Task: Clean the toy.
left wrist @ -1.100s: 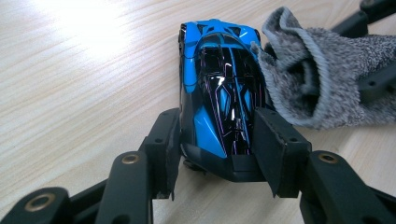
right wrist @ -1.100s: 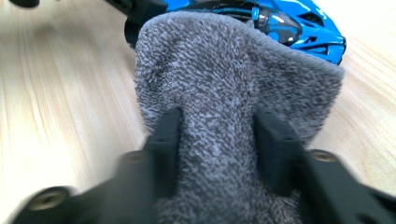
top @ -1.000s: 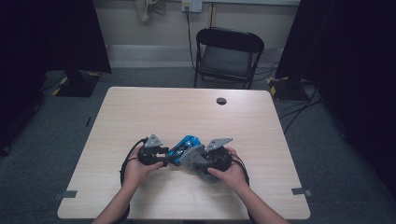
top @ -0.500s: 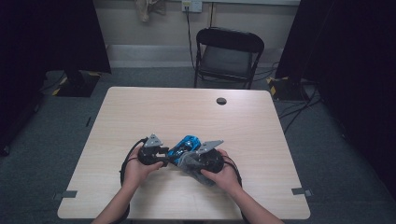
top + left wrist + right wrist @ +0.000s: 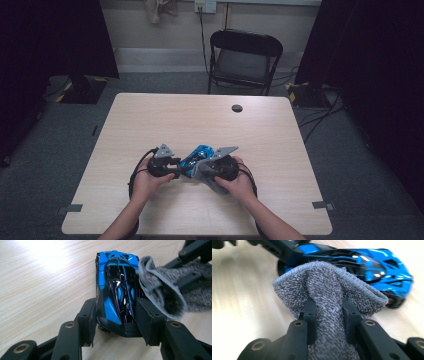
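Observation:
A blue and black toy car (image 5: 117, 287) rests on the wooden table (image 5: 210, 120), its rear clamped between the jaws of my left gripper (image 5: 116, 315). In the high view the toy car (image 5: 199, 154) lies between both hands near the table's front. My right gripper (image 5: 329, 312) is shut on a grey terry cloth (image 5: 327, 290), whose jaws have just been closing on it. The cloth's folded edge (image 5: 160, 287) presses against the car's side and roof. In the right gripper view the toy car (image 5: 372, 262) lies just behind the cloth.
A small black round object (image 5: 237, 108) sits near the table's far edge. A black folding chair (image 5: 244, 60) stands beyond the table. Cables trail from both grippers over the front of the table.
The right hand has shifted slightly left toward the car, bringing the cloth onto it. The left hand and the car have stayed put.

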The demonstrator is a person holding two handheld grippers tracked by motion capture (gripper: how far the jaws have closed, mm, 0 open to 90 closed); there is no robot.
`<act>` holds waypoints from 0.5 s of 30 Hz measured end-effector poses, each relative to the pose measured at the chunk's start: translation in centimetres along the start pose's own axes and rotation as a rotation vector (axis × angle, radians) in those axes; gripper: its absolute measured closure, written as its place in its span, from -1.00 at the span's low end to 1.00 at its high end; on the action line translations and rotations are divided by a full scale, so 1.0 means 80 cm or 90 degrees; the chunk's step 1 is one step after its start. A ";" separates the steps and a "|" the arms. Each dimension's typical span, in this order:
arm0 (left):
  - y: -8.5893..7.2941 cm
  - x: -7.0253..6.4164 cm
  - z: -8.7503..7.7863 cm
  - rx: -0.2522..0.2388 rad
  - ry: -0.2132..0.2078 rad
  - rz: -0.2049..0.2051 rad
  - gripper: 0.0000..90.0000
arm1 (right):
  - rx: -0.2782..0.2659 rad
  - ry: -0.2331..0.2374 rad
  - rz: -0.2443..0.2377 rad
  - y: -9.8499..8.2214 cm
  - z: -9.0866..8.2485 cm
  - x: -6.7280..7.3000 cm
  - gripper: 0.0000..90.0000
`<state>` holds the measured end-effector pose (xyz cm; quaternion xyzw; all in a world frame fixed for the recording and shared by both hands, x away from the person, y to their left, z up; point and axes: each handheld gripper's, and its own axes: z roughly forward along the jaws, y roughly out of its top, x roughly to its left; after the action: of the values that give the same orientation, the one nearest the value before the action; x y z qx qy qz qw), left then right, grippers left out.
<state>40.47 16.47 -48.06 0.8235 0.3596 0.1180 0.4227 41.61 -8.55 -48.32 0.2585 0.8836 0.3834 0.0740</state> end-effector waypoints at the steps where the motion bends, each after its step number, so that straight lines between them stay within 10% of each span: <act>1: 0.000 0.000 0.000 0.000 0.000 0.000 0.17 | 0.000 0.000 0.005 0.000 0.000 -0.003 0.57; 15: -0.001 0.000 0.000 -0.002 -0.003 -0.005 0.17 | -0.008 -0.014 0.026 -0.001 -0.002 -0.024 0.57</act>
<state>40.46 16.51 -48.13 0.8217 0.3615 0.1148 0.4255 43.18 -9.72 -48.41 0.2803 0.8748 0.3874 0.0778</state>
